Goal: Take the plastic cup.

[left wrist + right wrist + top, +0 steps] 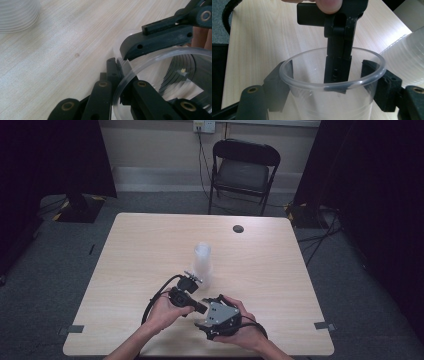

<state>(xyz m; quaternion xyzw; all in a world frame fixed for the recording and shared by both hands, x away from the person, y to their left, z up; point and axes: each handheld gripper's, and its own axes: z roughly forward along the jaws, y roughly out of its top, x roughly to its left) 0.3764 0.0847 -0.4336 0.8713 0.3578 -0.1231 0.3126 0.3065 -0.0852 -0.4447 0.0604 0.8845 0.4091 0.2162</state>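
A single clear plastic cup (pixel 332 100) sits between the two jaws of my right gripper (pixel 329 75), which is shut on its body, one jaw on each side. My left gripper (pixel 117 67) is shut on the cup's rim (pixel 125 82), one jaw inside and one outside. In the right gripper view it comes down from the top with a fingertip on it. Both hands hold the grippers close together near the table's front edge, left gripper (pixel 190 299) against right gripper (pixel 216 316). A stack of clear cups (pixel 202 262) stands just beyond them.
The cup stack (pixel 17 15) lies close to the grippers, at the right in the right gripper view (pixel 407 57). The wooden table (pixel 150 240) has a round cable hole (pixel 238 229) at its far side. A black folding chair (pixel 244 170) stands behind the table.
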